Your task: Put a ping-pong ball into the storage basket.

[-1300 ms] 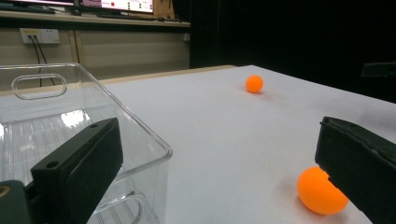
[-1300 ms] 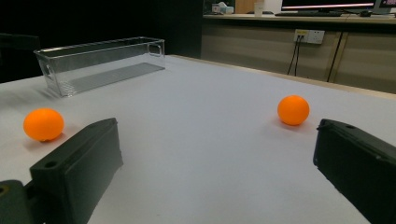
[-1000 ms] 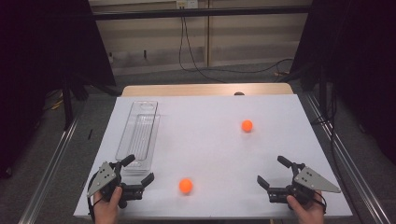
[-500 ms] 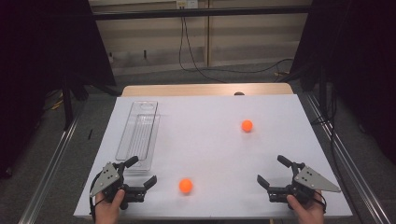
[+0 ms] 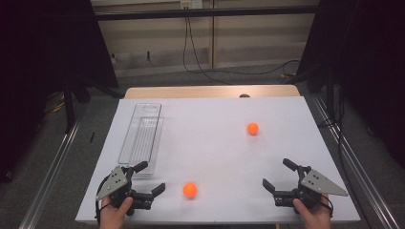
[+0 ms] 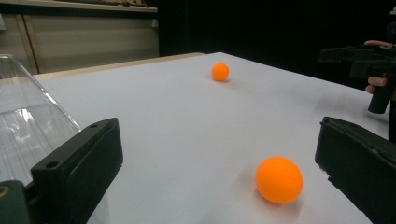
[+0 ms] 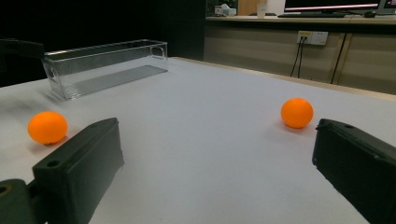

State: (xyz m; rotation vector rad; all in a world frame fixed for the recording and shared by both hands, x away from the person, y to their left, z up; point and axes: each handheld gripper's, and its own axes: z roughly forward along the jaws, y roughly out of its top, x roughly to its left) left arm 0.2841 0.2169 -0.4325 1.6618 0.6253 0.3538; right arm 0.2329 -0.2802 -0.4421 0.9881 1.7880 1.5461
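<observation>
At the left of the white table [image 5: 210,124] stands 1 clear plastic tray [image 5: 141,137], long and narrow, its long axis running from near to far; nothing lies in it, and only its ribbed floor shows through the walls. Just near of the tray's near end, the left gripper [image 5: 152,178] rests low at the table's near-left corner with its jaws spread wide, pointing right toward the near orange ball [image 5: 190,190]. In the left gripper view this ball [image 6: 279,179] sits on the table between the 2 jaws, closer to the right one and touching neither. Being round, it has no long axis and points no way. The far orange ball [image 5: 252,128] lies right of centre, well apart from both grippers. At the near-right corner the right gripper [image 5: 278,174] is held with its jaws wide apart, gripping nothing, pointing left and far.
</observation>
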